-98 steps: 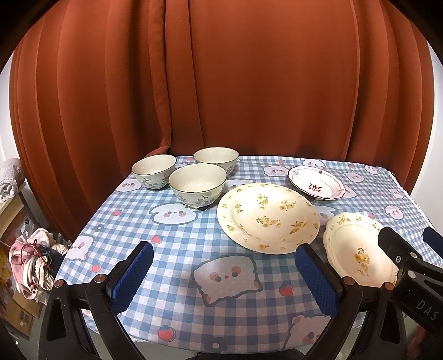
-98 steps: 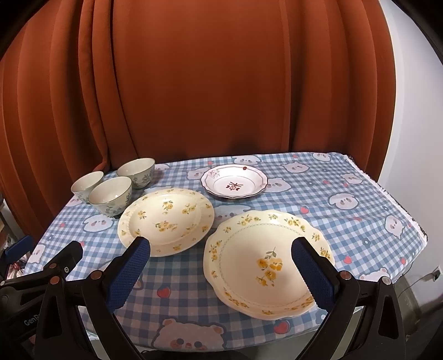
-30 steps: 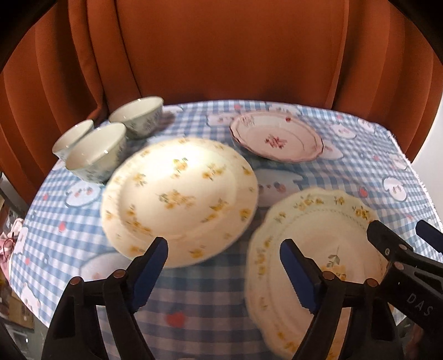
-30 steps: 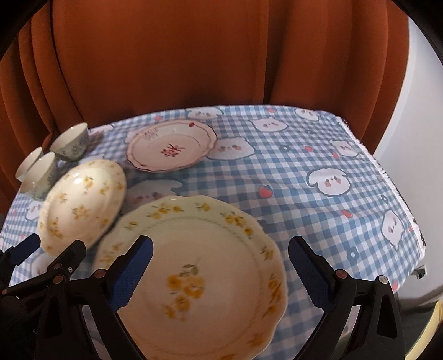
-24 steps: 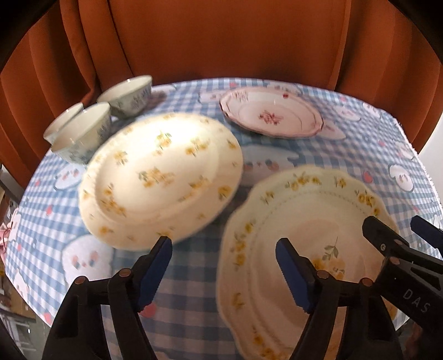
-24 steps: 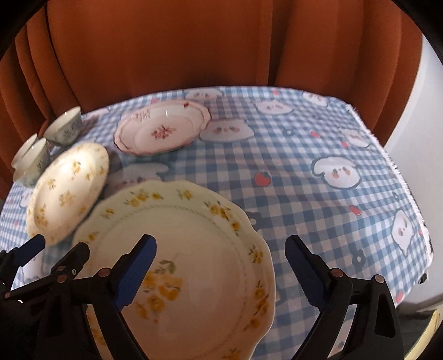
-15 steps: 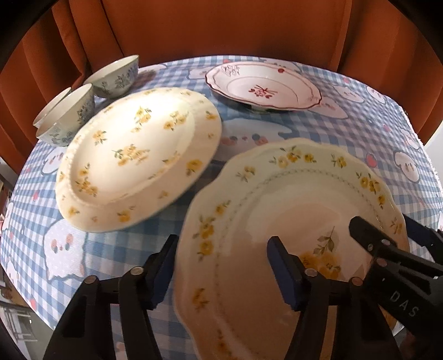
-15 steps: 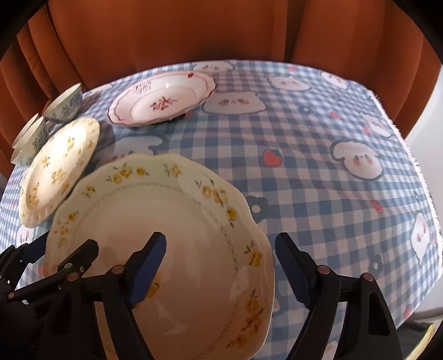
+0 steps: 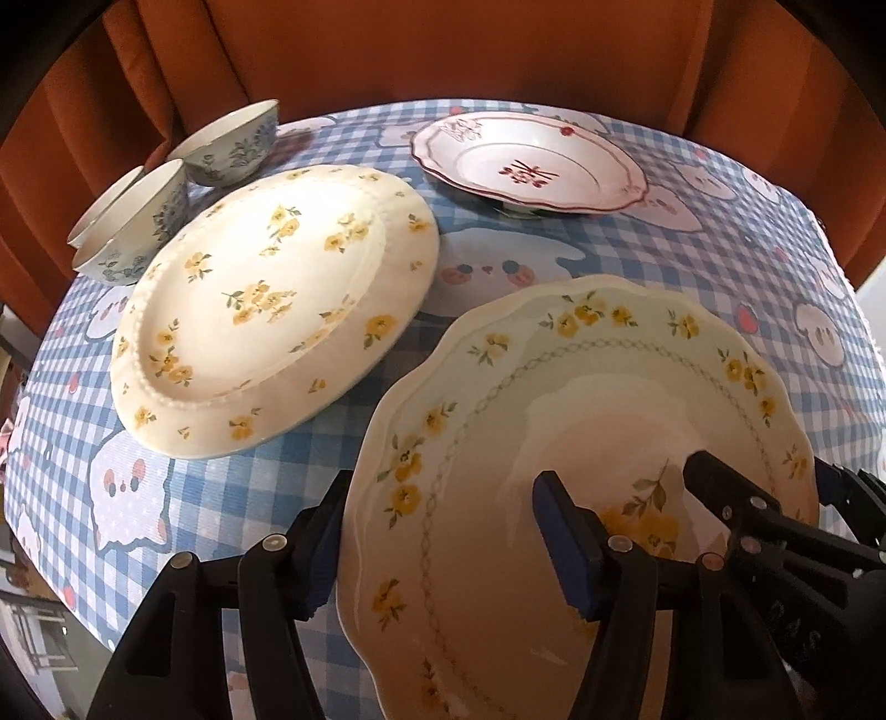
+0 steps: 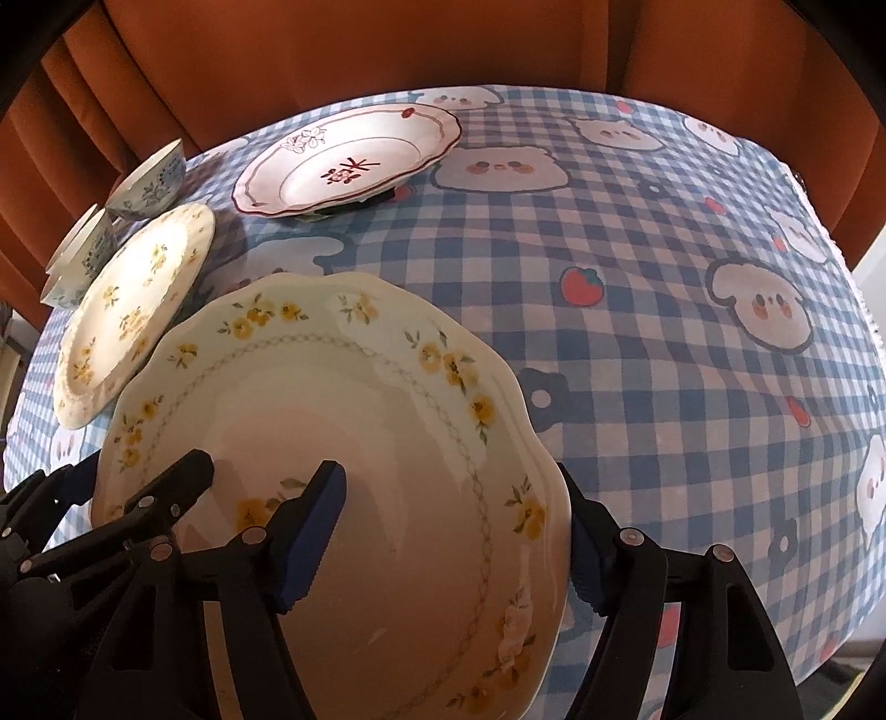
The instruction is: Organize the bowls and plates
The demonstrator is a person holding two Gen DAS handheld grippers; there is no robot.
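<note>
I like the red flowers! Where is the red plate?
The red plate sits at the table's far side by the curtain, right of the bowls and behind both yellow plates.

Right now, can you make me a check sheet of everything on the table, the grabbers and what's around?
Surface: table with a blue checked tablecloth printed with bears and strawberries.
Job's things: scalloped yellow-flower plate nearest; round yellow-flower plate to its left; red-pattern plate at the back; three blue-patterned bowls close together, back left.
Clutter: nothing seen on the cloth.
Grippers: left gripper open, straddling the scalloped plate's left rim, one finger over it, one outside. Right gripper open, straddling its right rim likewise. Whether the pads touch it, cannot tell.
Cables: nothing seen.
Surroundings: orange curtain behind the table.
</note>
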